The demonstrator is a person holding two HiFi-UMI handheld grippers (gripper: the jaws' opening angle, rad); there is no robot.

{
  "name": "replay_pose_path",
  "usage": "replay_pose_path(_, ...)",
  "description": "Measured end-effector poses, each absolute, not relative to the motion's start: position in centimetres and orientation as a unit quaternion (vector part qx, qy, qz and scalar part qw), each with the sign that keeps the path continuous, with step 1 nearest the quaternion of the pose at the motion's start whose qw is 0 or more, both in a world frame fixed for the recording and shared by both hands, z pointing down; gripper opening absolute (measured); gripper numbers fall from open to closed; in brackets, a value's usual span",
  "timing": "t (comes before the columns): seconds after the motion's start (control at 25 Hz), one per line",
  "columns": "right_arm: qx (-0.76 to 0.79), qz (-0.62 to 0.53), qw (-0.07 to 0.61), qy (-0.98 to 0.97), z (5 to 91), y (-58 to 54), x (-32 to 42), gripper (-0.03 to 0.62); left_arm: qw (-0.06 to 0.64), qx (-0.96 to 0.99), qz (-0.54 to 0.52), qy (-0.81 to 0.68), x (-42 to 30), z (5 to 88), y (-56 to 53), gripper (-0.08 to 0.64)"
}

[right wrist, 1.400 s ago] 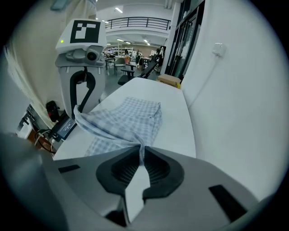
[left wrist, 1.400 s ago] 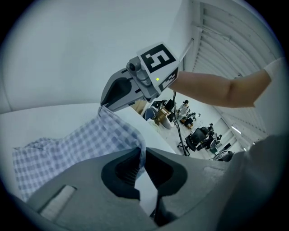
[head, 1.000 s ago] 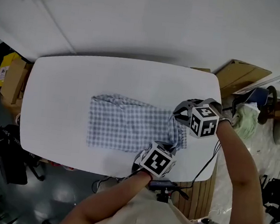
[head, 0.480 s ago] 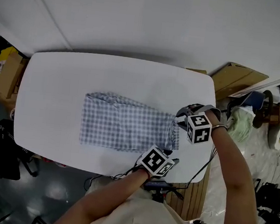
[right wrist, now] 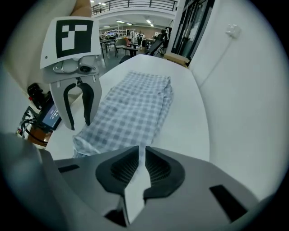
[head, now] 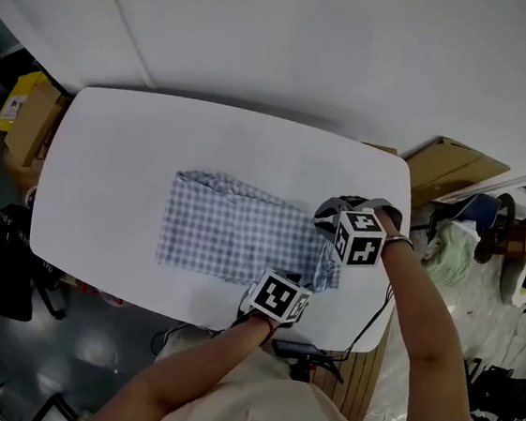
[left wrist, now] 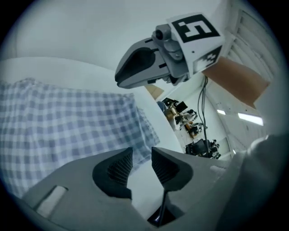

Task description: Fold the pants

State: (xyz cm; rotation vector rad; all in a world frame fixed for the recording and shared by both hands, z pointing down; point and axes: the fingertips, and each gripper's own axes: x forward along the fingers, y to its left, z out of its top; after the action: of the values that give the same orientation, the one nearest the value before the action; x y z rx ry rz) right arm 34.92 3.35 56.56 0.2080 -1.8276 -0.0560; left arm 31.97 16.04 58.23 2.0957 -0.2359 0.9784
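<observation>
The white table [head: 108,159] fills the middle of the head view, its long side running left to right, with a brown cardboard box [head: 457,166] on the floor just off its far right corner; the checked pants [head: 232,234] lie flat on the table as a long rectangle, left to right, nearer the near edge than the far one, and their right end is slightly rumpled; both grippers stand at that right end, the right one at the far corner and the left one at the near corner, each pointing down at the cloth; the right gripper [right wrist: 141,151] has just been closing its jaws, which now stand with only a thin slit between them, bare white table showing through the slit and the edge of the pants just beyond the tips, no cloth pinched; the left gripper [left wrist: 141,153] has also just been closing its jaws, yet a clear gap remains between the ribbed pads [left wrist: 118,168], with only the table in it and the hem of the pants lying just past the tips, near but not held.
</observation>
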Motion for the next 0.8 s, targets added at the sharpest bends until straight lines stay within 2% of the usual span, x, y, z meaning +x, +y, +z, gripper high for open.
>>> replay_pose_path(0.24, 0.048, 0.014, 0.649, -0.759, 59.3, 5.4, 36.0, 0.051, 0.451, 0.822, 0.337, -0.087, 34.3, 58.9, 16.7, 0.129)
replay_pose_path(0.52, 0.071, 0.039, 0.668, -0.74, 57.8, 7.3, 41.8, 0.051, 0.512, 0.821, 0.248, 0.05, 38.0, 55.8, 21.1, 0.129)
replay_pose_path(0.64, 0.08, 0.018, 0.661, -0.746, 55.8, 5.9, 41.8, 0.046, 0.497, 0.828, 0.246, 0.079, 35.7, 54.4, 21.5, 0.129)
replay_pose_path(0.8, 0.068, -0.034, 0.63, -0.773, 52.8, 1.7, 36.6, 0.021, 0.456, 0.853, 0.253, -0.009, 29.1, 54.5, 17.1, 0.121)
